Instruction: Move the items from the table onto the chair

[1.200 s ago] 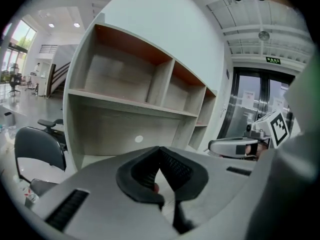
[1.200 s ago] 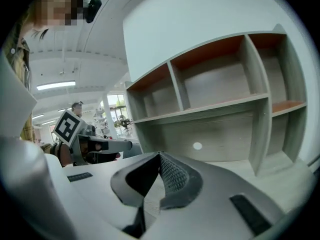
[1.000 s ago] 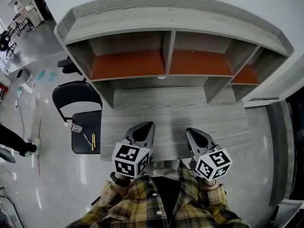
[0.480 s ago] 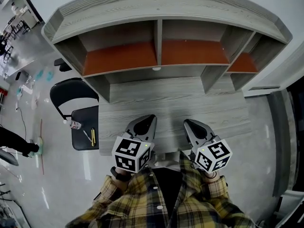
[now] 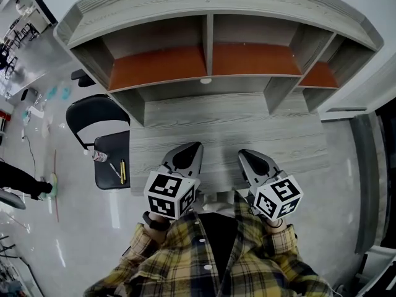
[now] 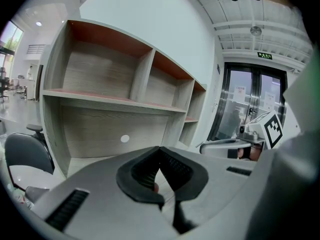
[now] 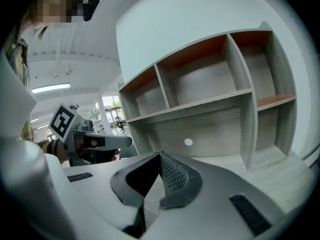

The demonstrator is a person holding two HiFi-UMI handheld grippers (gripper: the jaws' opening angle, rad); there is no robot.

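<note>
Left gripper (image 5: 195, 146): jaws pressed together, nothing between them.
Right gripper (image 5: 242, 154): jaws together too, empty.
Chair (image 5: 93, 113): a bottle (image 5: 99, 156) lies on it.
Door sign (image 6: 265, 55): green, too small to read.

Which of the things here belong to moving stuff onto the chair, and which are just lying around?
Job: chair; bottle, yellow tool and thin tool on its seat; table; left gripper and right gripper, jaws shut, empty.
Lying about: shelf unit; floor clutter at left.
</note>
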